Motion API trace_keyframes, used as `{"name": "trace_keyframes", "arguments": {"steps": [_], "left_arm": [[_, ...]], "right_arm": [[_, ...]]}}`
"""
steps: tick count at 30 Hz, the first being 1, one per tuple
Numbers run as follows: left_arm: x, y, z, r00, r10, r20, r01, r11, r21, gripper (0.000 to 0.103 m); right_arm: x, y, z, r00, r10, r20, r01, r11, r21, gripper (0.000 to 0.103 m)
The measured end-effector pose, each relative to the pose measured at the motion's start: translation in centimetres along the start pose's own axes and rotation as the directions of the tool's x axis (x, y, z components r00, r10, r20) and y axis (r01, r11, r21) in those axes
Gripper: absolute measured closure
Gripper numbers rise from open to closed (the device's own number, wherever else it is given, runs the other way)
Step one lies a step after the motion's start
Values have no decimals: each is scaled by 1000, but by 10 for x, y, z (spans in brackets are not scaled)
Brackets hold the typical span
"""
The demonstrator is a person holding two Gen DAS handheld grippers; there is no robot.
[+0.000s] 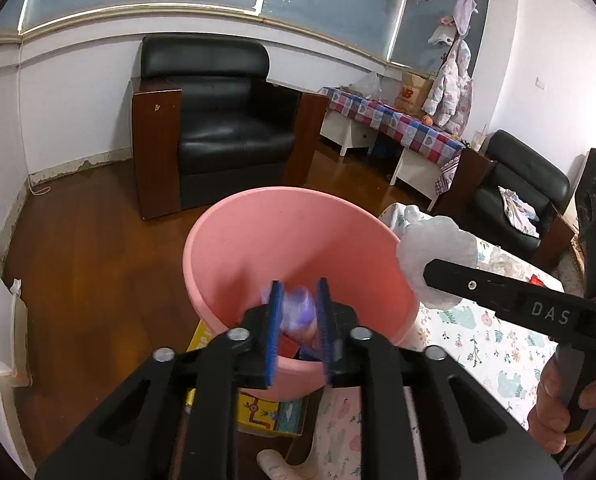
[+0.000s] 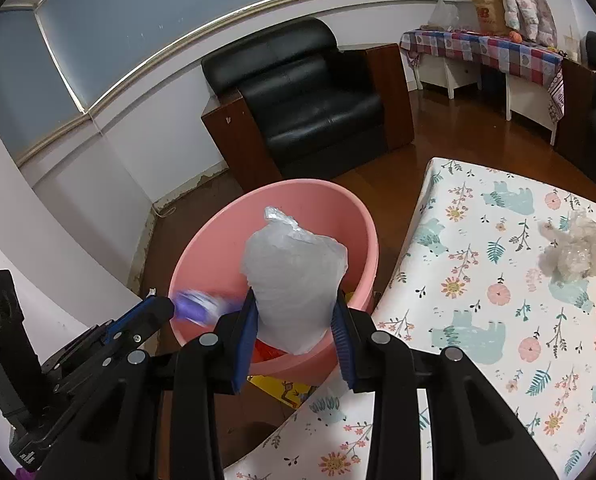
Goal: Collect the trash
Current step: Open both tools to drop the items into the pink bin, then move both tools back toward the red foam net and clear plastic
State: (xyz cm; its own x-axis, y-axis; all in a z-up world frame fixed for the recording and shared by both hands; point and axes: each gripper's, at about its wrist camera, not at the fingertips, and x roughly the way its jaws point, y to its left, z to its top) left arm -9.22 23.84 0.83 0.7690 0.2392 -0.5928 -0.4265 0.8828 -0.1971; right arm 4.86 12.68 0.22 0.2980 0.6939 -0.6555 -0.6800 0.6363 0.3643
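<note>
Left hand-held gripper [image 1: 299, 320]: jaws drawn close around a blurred purple wrapper [image 1: 296, 312], which sits pinched between the blue pads [image 1: 274, 332]; it hangs over the near side of the pink basin [image 1: 258, 240].
Purple wrapper, from the right wrist view: a smeared purple shape [image 2: 196, 306] at the tip of the left hand-held gripper, over the basin's near-left rim.
Right hand-held gripper [image 2: 294, 328]: jaws partly open and pressed against both sides of a crumpled white plastic bag [image 2: 294, 276]; the bag stands up between the pads, its twisted top pointing away from the camera.
White plastic bag, position: held above the near part of the pink basin [image 2: 337, 216]; in the left wrist view it shows as a pale bundle [image 1: 433, 252] at the basin's right rim.
Pink basin, contents: something red [image 1: 288, 346] lies at the bottom; what else is in there is hidden by the grippers.
Under the basin: a yellow printed box [image 1: 258, 412].
Bench: floral cloth [image 2: 497, 320] just right of the basin, with a clump of clear crumpled plastic [image 2: 577, 248] lying well apart from both grippers.
</note>
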Motion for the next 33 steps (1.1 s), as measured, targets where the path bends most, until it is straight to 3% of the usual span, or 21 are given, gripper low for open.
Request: {"name": "trace_keyframes", "arguments": {"steps": [3,9,11,14,24,33], "left_arm": [[0,1,1,1000,-7,3,7,1000,-3,63],[-2,4,0,1000,-15,7,15,1000,-11,62],[-3,4,0,1000,-15,7,15,1000,-11,62],[-2,4,0,1000,-13,8,14,1000,-10,62],[-10,0,4,999,-30,16,30,999,14,62],[-22,-25,4,999,-50,20,48,997,55,62]], "right_arm": [[6,1,2,1000,-1,-7,1,1000,-4,68],[16,5,4,1000,15,-21,-16,1000,-15,65],[18,6,4,1000,22,-20,-22,1000,-19,54],[17,8,4,1000,31,-1,-31,999,-25,45],[-2,5,-2,999,26,26,-25,999,-30,44],[-34,-9,-19,999,-12,50,13,1000,-13,44]]}}
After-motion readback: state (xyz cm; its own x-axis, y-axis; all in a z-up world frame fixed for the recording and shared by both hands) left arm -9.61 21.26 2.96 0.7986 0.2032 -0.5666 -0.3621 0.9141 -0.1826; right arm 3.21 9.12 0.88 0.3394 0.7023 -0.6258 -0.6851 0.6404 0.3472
